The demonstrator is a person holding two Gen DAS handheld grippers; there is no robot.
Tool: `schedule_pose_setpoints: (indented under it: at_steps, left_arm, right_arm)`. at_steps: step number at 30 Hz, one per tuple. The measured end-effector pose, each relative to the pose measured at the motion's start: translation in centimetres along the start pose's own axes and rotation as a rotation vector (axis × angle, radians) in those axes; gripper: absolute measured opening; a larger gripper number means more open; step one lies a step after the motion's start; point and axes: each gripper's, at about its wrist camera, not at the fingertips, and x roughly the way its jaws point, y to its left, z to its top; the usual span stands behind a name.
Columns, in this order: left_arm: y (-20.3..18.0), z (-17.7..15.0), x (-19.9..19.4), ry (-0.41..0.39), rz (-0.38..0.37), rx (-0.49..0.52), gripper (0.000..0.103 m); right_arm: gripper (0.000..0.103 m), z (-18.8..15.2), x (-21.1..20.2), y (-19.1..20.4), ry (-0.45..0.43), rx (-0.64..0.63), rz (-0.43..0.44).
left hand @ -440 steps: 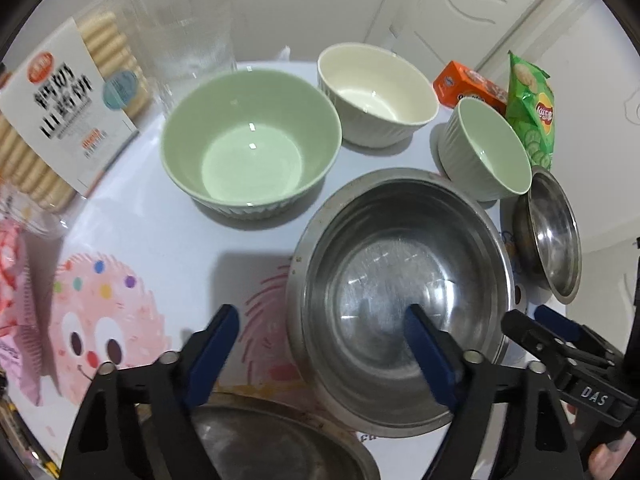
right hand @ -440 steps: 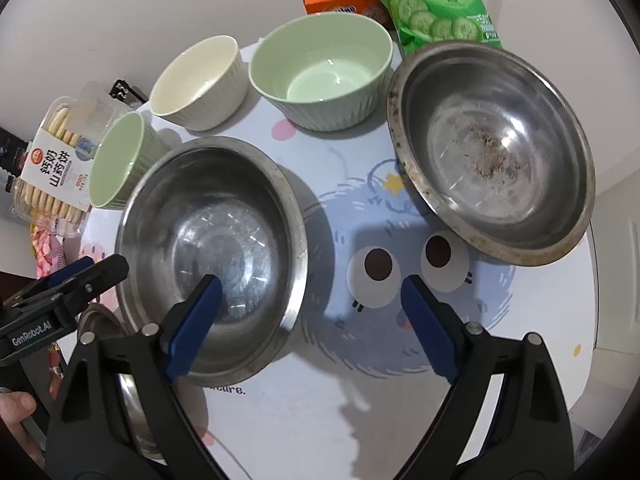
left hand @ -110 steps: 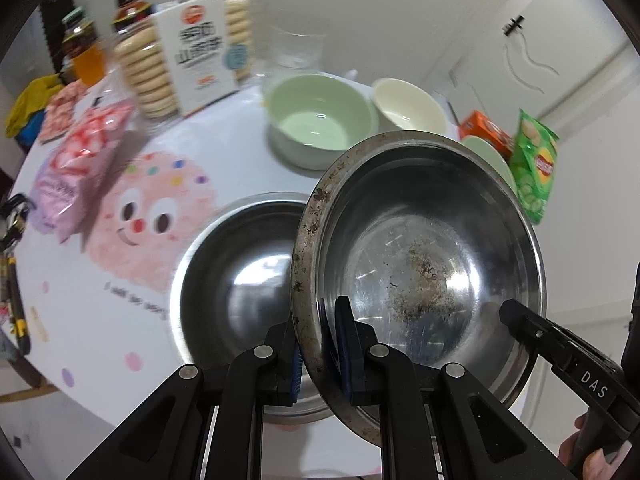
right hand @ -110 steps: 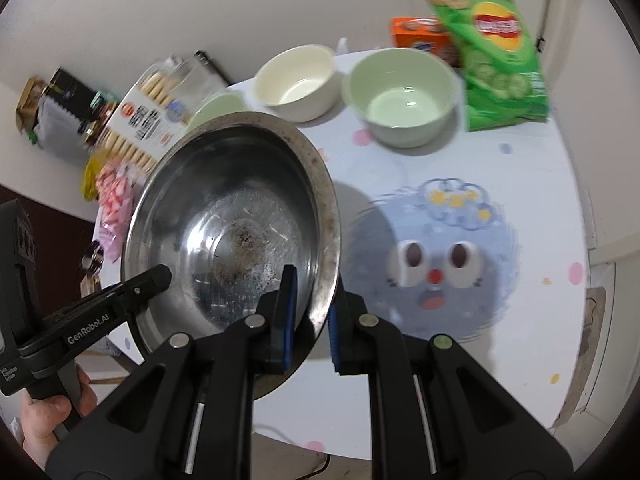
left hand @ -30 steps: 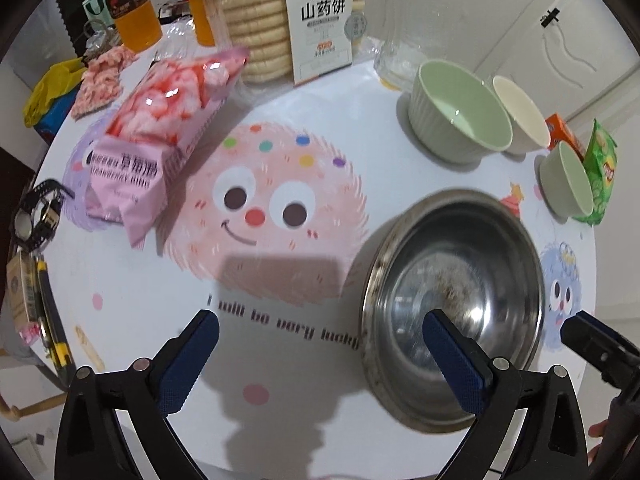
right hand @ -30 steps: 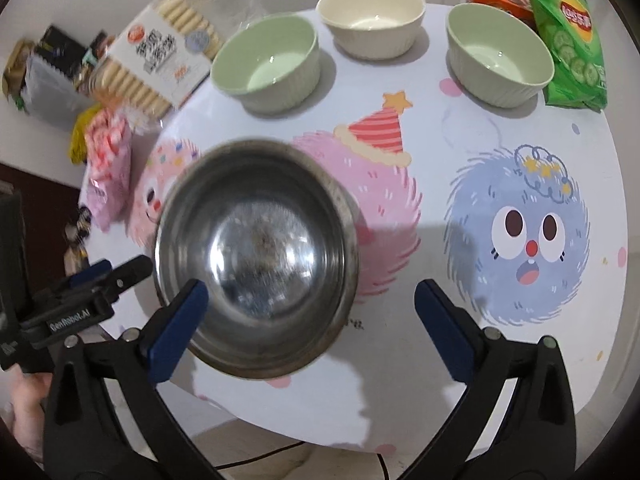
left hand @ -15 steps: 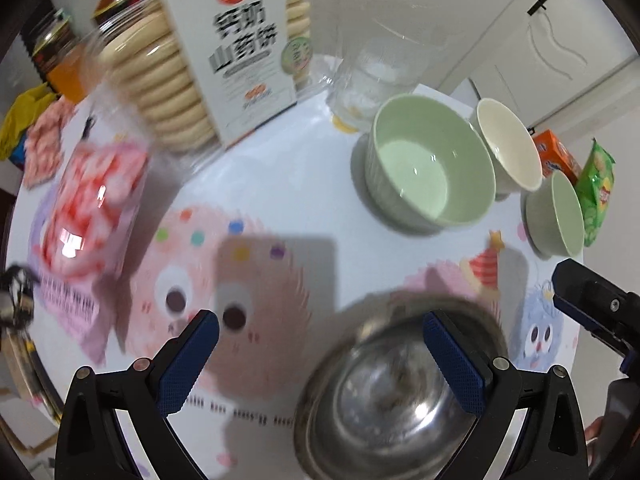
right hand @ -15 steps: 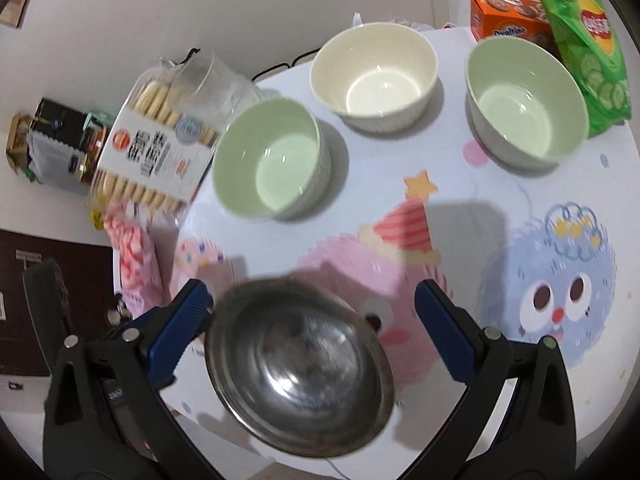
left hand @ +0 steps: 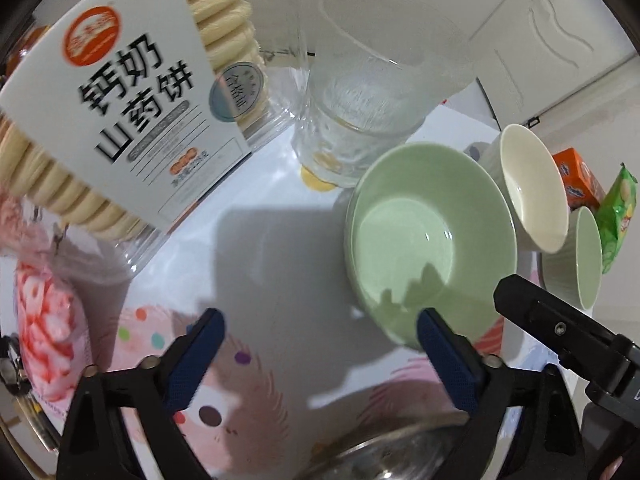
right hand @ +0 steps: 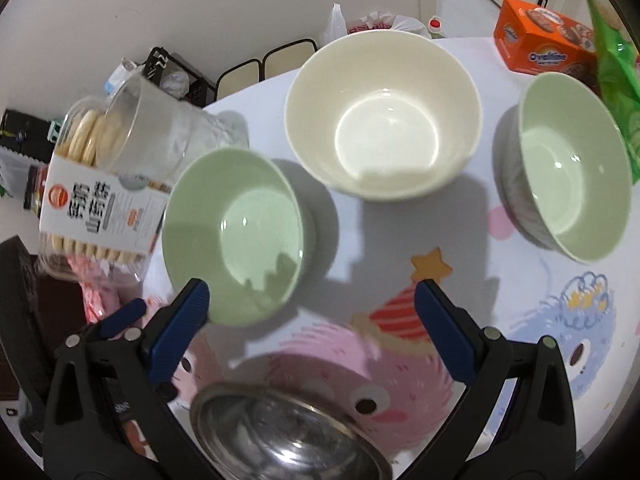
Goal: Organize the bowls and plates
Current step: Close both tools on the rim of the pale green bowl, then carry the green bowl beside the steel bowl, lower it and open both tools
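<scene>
Left gripper: its jaws are standing wide and have just been closing a little; nothing is between them, only the tablecloth below.
Right gripper: its jaws are also standing wide and holding nothing; its left pad is hanging just over the near rim of the green bowl.
Green bowl: it is sitting upright on the table, mouth facing up, just beside the left gripper's right pad and next to the glass jar.
Other bowls: the cream bowl and the second green bowl are standing apart in a loose row behind, both with mouth up.
Steel bowls: they are lying at the near table edge, below both grippers.
Long axis: these bowls are round, so they are having no long axis; only the open side is pointing up.
Step in hand: I am judging that both grippers are approaching the ceramic bowls, to begin nesting them.
Next move: it is asking to lower one pad inside the rim and one outside, then to close on the wall.
</scene>
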Motion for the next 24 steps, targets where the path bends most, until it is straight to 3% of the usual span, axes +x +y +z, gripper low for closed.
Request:
schedule_pose_setpoints:
  at_steps: [7,8,10,17,21,24]
  left_arm:
    - [-0.4,1.2,1.7,0.028,0.002,-0.009,0.058]
    - [-0.5,1.4,1.9,0.03,-0.002,-0.008,0.057]
    - [-0.6,1.5,2.2,0.037,-0.011,-0.008,0.053]
    - [-1.7,2.1,3.5,0.046,-0.042,-0.01,0.036]
    - [-2.3,2.2,3.8,0.045,-0.062,-0.005,0.025]
    - [-3.4,2.5,4.0,0.041,-0.068,0.003,0.016]
  right_arm:
    - [0.081,1.6,1.3,0.3,0.005,0.007,-0.021]
    - [0.077,1.7,1.5,0.3,0.01,0.01,-0.019]
    - [0.06,1.9,2.0,0.2,0.023,0.014,-0.021]
    - [0.036,2.2,3.2,0.0,0.052,0.017,-0.035]
    - [0.016,2.4,3.7,0.4,0.068,0.028,-0.038]
    - [0.011,2.4,3.9,1.0,0.06,0.011,-0.077]
